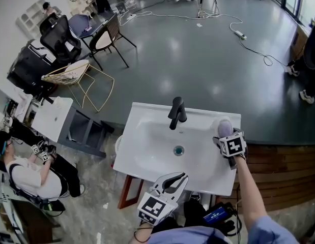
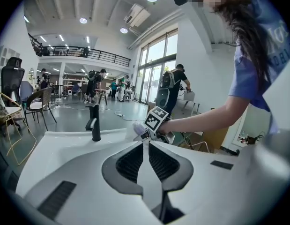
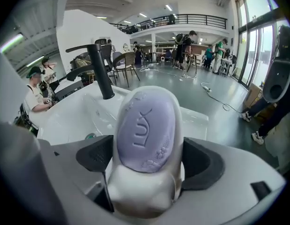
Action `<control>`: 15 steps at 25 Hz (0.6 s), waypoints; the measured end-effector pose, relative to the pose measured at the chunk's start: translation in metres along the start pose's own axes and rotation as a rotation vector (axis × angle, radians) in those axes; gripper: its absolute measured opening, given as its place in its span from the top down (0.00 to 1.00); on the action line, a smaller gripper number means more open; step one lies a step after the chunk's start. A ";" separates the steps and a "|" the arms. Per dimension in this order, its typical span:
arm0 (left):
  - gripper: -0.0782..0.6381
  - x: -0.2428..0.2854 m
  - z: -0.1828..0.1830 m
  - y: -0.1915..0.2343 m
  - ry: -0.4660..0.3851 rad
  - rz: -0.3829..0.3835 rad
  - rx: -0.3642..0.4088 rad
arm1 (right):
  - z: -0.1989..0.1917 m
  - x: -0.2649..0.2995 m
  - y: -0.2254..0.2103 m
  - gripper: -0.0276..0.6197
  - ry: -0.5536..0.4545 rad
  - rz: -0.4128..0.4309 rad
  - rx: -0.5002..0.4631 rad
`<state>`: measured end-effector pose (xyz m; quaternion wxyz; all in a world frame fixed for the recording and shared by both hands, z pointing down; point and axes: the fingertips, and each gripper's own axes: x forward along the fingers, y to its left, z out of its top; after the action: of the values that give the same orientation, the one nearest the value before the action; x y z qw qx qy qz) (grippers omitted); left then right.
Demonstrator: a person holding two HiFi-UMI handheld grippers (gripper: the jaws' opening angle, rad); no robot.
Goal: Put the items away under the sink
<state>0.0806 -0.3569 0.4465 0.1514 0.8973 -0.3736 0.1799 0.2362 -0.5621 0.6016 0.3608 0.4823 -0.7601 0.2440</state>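
Note:
A purple soap bar (image 3: 145, 132) stamped LUX lies in a white soap dish (image 3: 142, 191). My right gripper (image 3: 145, 159) is shut on that dish, one jaw pressing each side. In the head view the soap (image 1: 225, 126) and right gripper (image 1: 226, 136) are at the right rim of the white sink (image 1: 147, 146), right of the black faucet (image 1: 176, 113). My left gripper (image 1: 178, 179) hovers at the sink's front edge, shut with nothing in it. In the left gripper view its fingertips (image 2: 145, 144) point across the basin toward the faucet (image 2: 93, 123) and the soap (image 2: 137, 127).
The drain (image 1: 178, 150) sits mid-basin. A wooden slatted counter (image 1: 284, 172) adjoins the sink on the right. A blue-screened device (image 1: 217, 216) lies on the floor below the front edge. A seated person (image 1: 30, 172) and chairs (image 1: 78, 75) are to the left.

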 end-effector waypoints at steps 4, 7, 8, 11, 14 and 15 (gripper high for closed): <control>0.84 0.000 0.001 -0.004 0.003 -0.003 0.001 | 0.002 -0.002 -0.001 0.28 -0.022 -0.018 0.015; 0.84 0.000 0.000 -0.004 0.003 -0.004 -0.001 | -0.004 -0.003 0.003 0.28 -0.034 0.018 -0.029; 0.84 0.000 0.000 -0.003 0.004 -0.002 -0.003 | -0.005 -0.005 0.005 0.28 -0.042 0.027 -0.041; 0.84 -0.001 -0.002 0.002 0.006 0.002 -0.013 | -0.009 -0.010 0.014 0.29 -0.055 0.065 -0.048; 0.84 0.003 -0.003 0.007 -0.003 0.001 -0.031 | -0.011 -0.015 0.022 0.28 -0.056 0.103 -0.070; 0.84 0.004 -0.003 0.008 -0.005 0.002 -0.039 | -0.010 -0.018 0.025 0.29 -0.057 0.115 -0.082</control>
<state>0.0764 -0.3635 0.4521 0.1679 0.8943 -0.3782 0.1702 0.2220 -0.5345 0.5932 0.3437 0.4295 -0.8059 0.2191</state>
